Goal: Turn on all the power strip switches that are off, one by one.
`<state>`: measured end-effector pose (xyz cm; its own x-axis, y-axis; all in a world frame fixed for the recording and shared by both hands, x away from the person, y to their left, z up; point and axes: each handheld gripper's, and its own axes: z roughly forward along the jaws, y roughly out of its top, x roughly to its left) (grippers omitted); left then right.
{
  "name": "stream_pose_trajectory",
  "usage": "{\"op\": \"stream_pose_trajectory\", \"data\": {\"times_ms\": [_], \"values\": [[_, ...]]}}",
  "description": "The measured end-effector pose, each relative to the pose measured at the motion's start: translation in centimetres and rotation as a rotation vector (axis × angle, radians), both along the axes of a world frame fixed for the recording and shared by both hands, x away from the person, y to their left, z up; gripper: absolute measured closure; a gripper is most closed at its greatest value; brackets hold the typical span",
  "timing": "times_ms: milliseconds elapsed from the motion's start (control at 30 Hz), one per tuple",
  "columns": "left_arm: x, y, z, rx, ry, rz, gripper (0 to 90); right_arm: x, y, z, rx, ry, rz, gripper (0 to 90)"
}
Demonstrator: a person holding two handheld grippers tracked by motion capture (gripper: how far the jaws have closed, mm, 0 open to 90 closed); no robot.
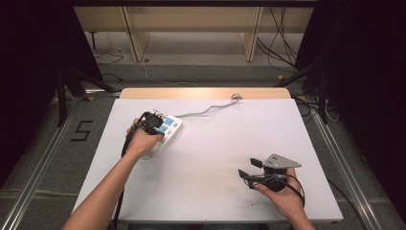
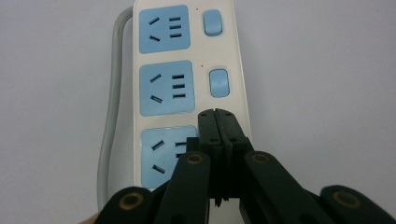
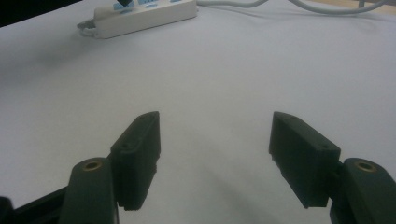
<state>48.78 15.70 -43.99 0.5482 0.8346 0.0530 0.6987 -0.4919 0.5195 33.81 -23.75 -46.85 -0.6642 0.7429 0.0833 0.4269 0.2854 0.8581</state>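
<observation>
My left gripper [image 2: 215,113], jaws pressed together, hovers over the white plastic power strip with blue sockets [image 2: 187,88] at the left of the white surface [image 1: 215,158], tips beside its nearest rocker switch. I judge I'm about to press that switch: a short, straight push down. My right gripper [image 3: 215,140] waits with jaws apart, well away.

Third switch hidden behind left tongs [image 2: 216,114]
</observation>
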Motion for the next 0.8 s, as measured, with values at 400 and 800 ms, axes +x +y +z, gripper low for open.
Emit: {"op": "stream_pose_trajectory", "data": {"times_ms": [400, 800], "values": [[1.1, -0.6, 1.1, 0.007, -0.028, -0.013, 89.8, 0.0, 0.1, 0.0, -0.004, 0.007, 0.007, 35.4], [1.8, -1.3, 1.4, 0.017, -0.026, -0.017, 89.8, -0.1, 0.2, 0.0, -0.001, 0.007, 0.016, 35.4]]}}
